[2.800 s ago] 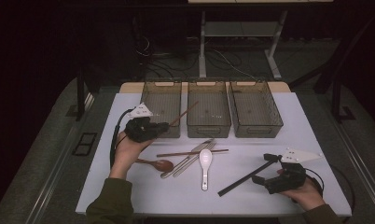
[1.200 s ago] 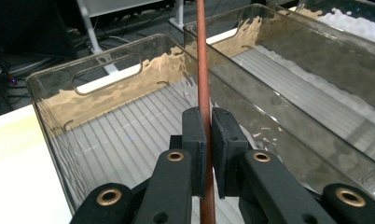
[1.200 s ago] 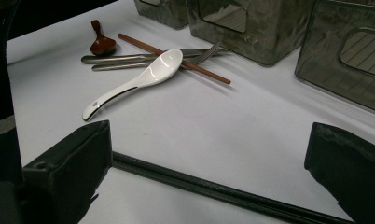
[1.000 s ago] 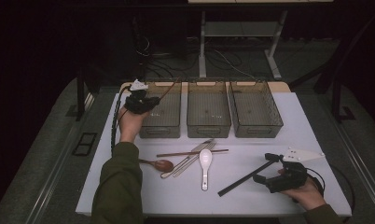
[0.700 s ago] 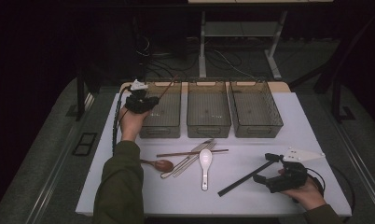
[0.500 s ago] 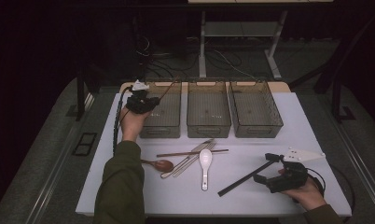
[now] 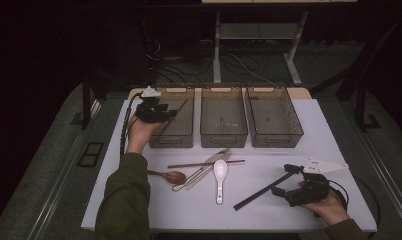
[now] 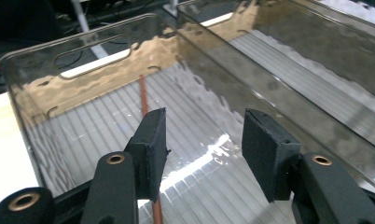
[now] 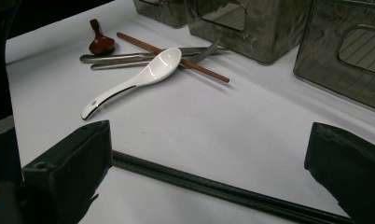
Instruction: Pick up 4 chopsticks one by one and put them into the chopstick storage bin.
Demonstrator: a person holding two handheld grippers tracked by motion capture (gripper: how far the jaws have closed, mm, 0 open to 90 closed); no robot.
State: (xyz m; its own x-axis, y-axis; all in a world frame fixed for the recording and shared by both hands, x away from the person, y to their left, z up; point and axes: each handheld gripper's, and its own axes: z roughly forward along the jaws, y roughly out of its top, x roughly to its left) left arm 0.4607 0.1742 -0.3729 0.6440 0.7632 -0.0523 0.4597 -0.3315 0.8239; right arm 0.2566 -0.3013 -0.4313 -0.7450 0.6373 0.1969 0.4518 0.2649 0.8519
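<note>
Lying aslant inside the leftmost bin (image 7: 175,135), the brown chopstick (image 8: 143,95) passes just beside the left gripper (image 8: 202,140), whose jaws have just been opening and now stand partly apart, clamping nothing. Well apart on the white table (image 7: 339,150), the right gripper (image 9: 209,177) rests wide open, a black chopstick (image 9: 223,189) lying across between its jaws, ungripped.

The left arm is stretched forward across the table, forearm in a green sleeve, and the left gripper (image 7: 156,111) is held up at the far end of the reach. Its jaws have just been opening, and a clear gap is seen between the pads (image 8: 150,142). The right gripper (image 7: 289,182) is kept low near the table's front edge, gripped from below by the right hand (image 7: 330,206), jaws spread wide.
</note>
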